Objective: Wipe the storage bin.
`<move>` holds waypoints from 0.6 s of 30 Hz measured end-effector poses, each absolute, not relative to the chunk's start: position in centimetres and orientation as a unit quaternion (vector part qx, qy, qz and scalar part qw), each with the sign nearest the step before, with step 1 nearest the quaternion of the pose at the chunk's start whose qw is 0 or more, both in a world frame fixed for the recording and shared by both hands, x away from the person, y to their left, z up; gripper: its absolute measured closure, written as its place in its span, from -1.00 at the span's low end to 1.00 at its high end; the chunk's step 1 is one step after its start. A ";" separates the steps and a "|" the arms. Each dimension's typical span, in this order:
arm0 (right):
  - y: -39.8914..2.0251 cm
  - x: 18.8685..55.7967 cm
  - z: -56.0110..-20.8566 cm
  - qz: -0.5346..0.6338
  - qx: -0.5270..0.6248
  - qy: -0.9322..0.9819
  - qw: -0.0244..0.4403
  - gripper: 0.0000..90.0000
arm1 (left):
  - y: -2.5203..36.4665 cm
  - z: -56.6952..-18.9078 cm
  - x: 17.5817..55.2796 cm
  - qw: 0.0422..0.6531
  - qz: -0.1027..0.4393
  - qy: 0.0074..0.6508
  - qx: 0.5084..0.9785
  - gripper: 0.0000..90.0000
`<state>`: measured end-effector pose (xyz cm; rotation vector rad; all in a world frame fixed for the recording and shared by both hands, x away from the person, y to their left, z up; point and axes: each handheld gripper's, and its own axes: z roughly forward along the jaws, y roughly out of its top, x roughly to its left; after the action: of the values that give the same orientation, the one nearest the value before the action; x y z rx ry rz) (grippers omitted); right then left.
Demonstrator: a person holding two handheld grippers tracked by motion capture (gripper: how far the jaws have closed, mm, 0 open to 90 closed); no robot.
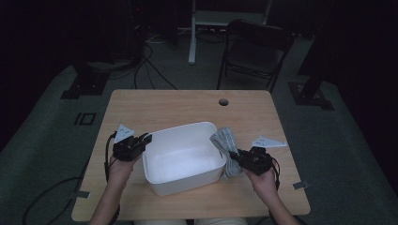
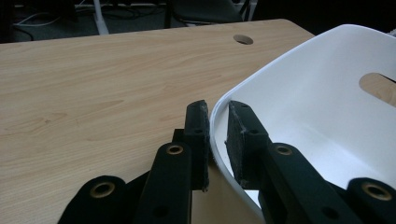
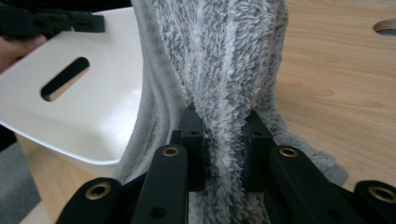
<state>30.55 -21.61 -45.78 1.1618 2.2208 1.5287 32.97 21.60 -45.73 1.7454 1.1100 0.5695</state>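
Observation:
A white plastic bin [image 1: 183, 157] with slot handles stands in the middle of the wooden table [image 1: 187, 105]. My left gripper [image 1: 146, 139] is shut on the bin's left rim [image 2: 215, 122], one pad outside the wall and one inside. A grey fluffy towel [image 1: 225, 145] hangs over the bin's right rim and down its outer side onto the table. My right gripper [image 1: 237, 155] is shut on a fold of that towel [image 3: 224, 70], the pile bulging between the pads. The bin [image 3: 70, 84] lies to the left in the right gripper view, with the other gripper at its far rim.
A round cable hole [image 1: 223, 101] sits near the table's far edge. Behind the table stand a dark folding chair [image 1: 253, 51] and a white stand leg [image 1: 192, 33], with cables on the floor. Bare wood lies left, right and behind the bin.

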 end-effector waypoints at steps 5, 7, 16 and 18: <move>-21.7 30.7 -46.0 0.519 0.398 0.750 0.102 0.69 | 21.6 -45.7 33.0 0.477 0.234 0.454 0.716 0.75; -21.7 30.8 -46.1 0.518 0.398 0.751 0.102 0.69 | 21.6 -45.7 33.0 0.476 0.235 0.454 0.715 0.75; -20.8 31.5 -47.6 0.478 0.416 0.767 0.099 0.70 | 21.5 -45.7 33.0 0.475 0.238 0.453 0.716 0.75; -20.6 31.9 -48.4 0.467 0.424 0.771 0.087 0.70 | 21.6 -45.7 33.0 0.476 0.236 0.451 0.717 0.75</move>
<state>31.88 -20.64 -48.39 1.2620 2.2963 1.3913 32.99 21.56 -45.74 1.7518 1.1022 0.5769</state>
